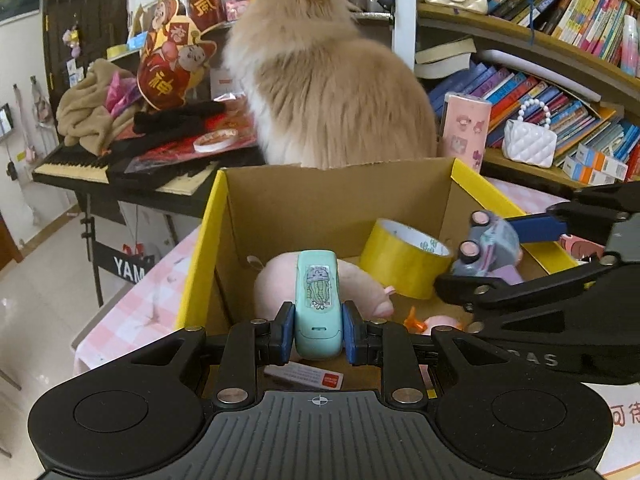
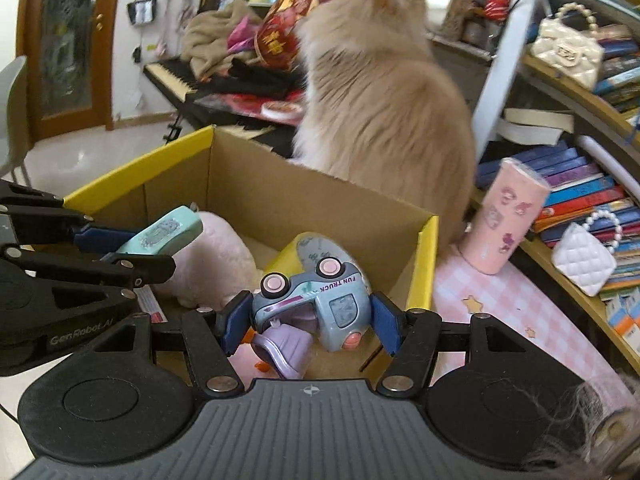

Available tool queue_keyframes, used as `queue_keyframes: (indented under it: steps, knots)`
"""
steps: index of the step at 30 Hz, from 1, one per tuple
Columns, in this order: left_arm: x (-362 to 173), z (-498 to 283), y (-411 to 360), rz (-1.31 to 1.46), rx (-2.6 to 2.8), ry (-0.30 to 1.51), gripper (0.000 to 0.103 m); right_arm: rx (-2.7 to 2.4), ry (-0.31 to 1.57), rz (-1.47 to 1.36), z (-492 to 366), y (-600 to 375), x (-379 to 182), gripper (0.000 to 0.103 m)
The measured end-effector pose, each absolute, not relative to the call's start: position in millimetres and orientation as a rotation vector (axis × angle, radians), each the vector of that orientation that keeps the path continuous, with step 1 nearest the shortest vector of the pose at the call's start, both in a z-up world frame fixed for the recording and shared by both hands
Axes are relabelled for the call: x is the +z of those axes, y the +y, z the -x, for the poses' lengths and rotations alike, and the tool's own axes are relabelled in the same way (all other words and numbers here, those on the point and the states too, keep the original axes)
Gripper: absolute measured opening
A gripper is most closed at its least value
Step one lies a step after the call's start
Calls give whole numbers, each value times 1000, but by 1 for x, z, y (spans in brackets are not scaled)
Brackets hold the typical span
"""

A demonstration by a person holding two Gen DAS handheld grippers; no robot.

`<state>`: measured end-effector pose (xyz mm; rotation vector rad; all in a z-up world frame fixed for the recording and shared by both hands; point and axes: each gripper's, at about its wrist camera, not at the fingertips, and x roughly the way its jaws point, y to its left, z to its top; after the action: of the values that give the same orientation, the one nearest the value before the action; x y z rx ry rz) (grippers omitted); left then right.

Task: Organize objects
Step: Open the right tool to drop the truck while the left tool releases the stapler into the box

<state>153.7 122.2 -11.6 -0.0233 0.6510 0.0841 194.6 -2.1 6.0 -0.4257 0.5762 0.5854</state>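
Left claw (image 1: 319,332): clamped on the mint-green toy car (image 1: 318,300), pads on its two long sides, nose pointing away from you, hanging over the near left part of the cardboard box (image 1: 336,196). Under it lie the pink plush toy (image 1: 276,280) and a small flat packet (image 1: 304,376). Lower the car until it is just above the plush before you part the pads, so it settles rather than bounces out.

Box contents, middle: yellow tape roll (image 1: 400,256) against the right wall. Steer both loads clear of it.

Right claw (image 2: 308,320): clamped on the blue toy truck (image 2: 316,304), gripped across its body and rolled so the wheels face up, over the near right corner. A lilac part (image 2: 280,348) hangs below it; level your wrist first, then set down beside the tape.

Behind the box: a cat (image 1: 320,80), sitting just beyond the far wall on the counter (image 2: 500,304). Keep movements low and slow.
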Motion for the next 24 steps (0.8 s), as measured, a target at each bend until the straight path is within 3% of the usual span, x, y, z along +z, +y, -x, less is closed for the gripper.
queue_keyframes:
  steps: [10, 14, 18, 24]
  knots:
    - [-12, -157, 122, 30, 79, 660, 25, 606, 701, 407, -215, 7, -6, 61]
    - [-8, -153, 123, 40, 66, 640, 34, 560, 694, 380, -213, 3, -1, 63]
    - [0, -144, 123, 53, 50, 595, 54, 532, 683, 303, -206, -12, 10, 63]
    - [13, -125, 117, 67, 15, 546, 55, 480, 638, 225, -186, -26, 28, 64]
